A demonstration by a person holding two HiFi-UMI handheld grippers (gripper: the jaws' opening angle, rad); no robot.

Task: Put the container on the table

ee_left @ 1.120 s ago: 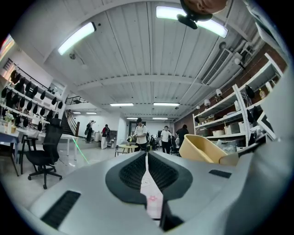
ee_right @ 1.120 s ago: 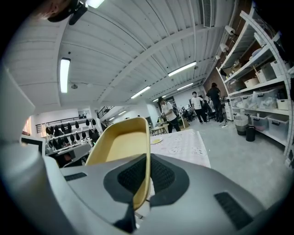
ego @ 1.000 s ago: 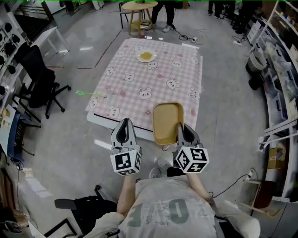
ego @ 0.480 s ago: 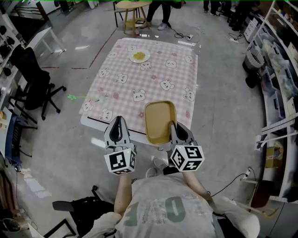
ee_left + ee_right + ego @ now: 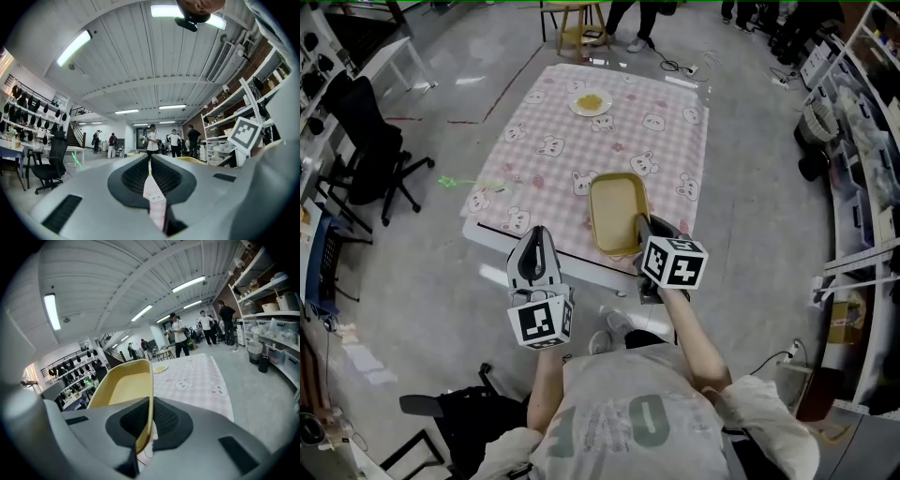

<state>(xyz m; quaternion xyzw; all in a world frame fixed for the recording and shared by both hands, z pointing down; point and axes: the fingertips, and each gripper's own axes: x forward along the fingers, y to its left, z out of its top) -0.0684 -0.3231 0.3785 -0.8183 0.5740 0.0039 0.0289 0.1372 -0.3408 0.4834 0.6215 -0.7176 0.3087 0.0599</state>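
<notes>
Two grippers show. The right gripper (image 5: 641, 232) pinches the rim of the yellow container (image 5: 615, 208), holding it over the near edge of the table (image 5: 670, 155), ready to set down. The left gripper (image 5: 537, 242) is squeezed closed on nothing, off to the side.

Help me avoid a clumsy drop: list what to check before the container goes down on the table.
1. Grip: right gripper is shut on the rim of the container: ok.
2. Container is above the table, near its front edge: ok.
3. Landing spot is free; the plate sits at the far end: ok.
4. Left gripper is shut, empty and apart from the container: ok.
5. Container is empty inside: ok.
6. Container bottom touching the table: cannot tell.
</notes>
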